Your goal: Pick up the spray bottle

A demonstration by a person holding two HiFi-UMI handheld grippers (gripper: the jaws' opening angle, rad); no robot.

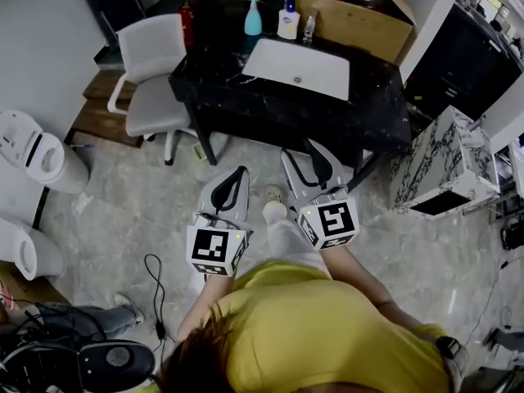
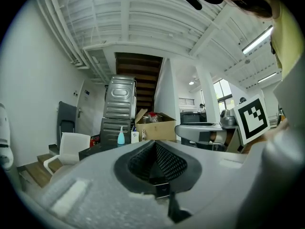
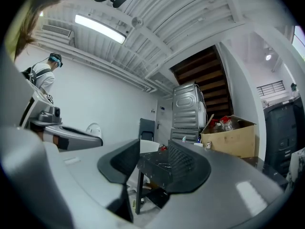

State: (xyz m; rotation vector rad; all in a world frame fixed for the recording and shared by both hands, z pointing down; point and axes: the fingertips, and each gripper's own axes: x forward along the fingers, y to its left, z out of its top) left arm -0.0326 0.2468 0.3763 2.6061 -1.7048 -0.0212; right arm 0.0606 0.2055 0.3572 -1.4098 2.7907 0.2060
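Observation:
A teal spray bottle (image 1: 252,19) with a white nozzle stands at the back of the black table (image 1: 377,113), left of a white bottle (image 1: 287,23) and behind the white sink basin (image 1: 296,66). The left gripper view shows the teal bottle (image 2: 121,137) far ahead. Both grippers point level toward the table, well short of it, over the floor. My left gripper (image 1: 241,171) has its fingers meeting at the tips, nothing between them (image 2: 155,144). My right gripper (image 1: 301,151) stands open and holds nothing; the table's corner (image 3: 157,166) shows through its gap (image 3: 152,159).
A white chair (image 1: 151,64) stands left of the table, and a cardboard box (image 1: 352,15) sits at its back right. A marble-patterned cabinet (image 1: 446,166) is on the right. White fixtures (image 1: 41,158) line the left wall. A cable (image 1: 155,289) lies on the floor. A bystander (image 3: 45,75) stands at left.

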